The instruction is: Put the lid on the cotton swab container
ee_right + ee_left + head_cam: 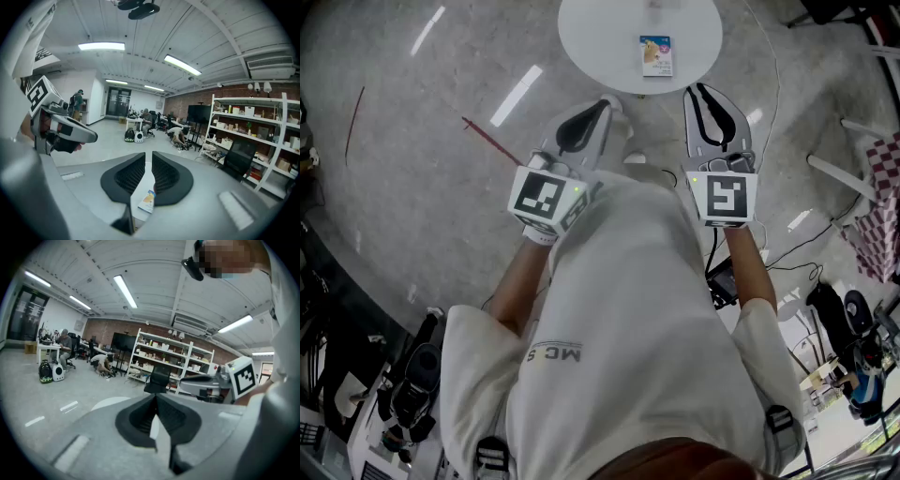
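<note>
Both grippers, left (607,103) and right (702,90), are clenched on nothing, held off the table (no load between either pair of jaws). The cotton swab container (656,54) lies by the round table's (591,37) near edge. Whether its lid is on, I can't tell. It's probably light, slick and thin-walled, so grip the lid gently by opposite edges.

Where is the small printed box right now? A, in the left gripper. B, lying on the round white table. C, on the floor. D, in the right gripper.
B: the small printed box lies on the round white table, beyond the left gripper and right gripper, both empty.
</note>
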